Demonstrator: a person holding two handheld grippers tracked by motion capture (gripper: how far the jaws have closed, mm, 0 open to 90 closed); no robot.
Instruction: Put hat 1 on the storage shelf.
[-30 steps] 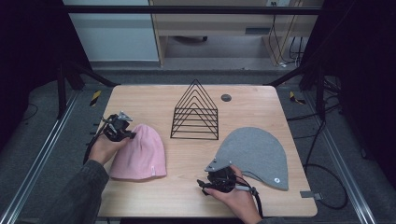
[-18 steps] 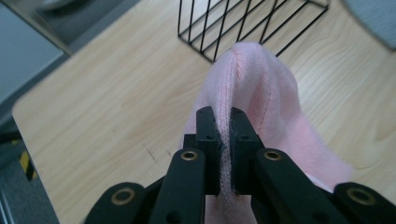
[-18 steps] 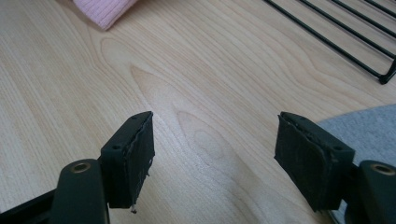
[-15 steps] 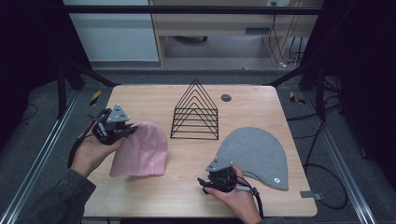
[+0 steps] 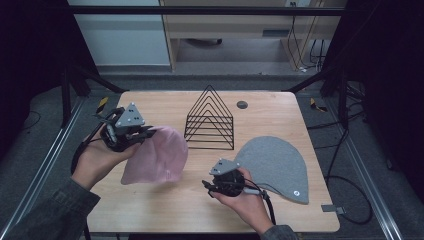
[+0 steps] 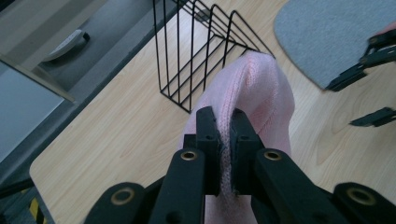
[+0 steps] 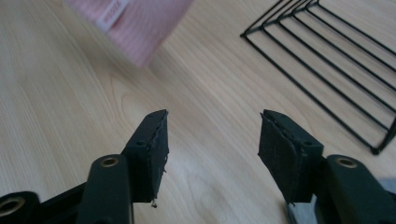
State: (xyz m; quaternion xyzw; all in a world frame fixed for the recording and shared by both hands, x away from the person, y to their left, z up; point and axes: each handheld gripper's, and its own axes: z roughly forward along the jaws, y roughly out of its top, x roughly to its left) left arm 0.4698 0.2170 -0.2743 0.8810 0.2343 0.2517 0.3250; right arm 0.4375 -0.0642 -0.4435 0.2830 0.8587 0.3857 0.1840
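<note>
While the left gripper [image 5: 142, 134] hangs above the left side of the table [image 5: 150, 210], its jaws are pinched tight on a fold of the pink beanie [image 5: 157, 157], which droops from them toward the wood, its lower edge near or on the surface. From the left gripper view, the knit is squeezed between the two black pads [image 6: 208, 135]. Right of the beanie, toward the far middle of the table, stands the black wire rack [image 5: 210, 120], upright and apart from both hats. Nearer, the right gripper [image 5: 212, 187] sits low over the bare wood with its jaws partly apart, having just been closing, and nothing lies between them. Just to its right the grey beanie [image 5: 280, 167] lies flat.
</note>
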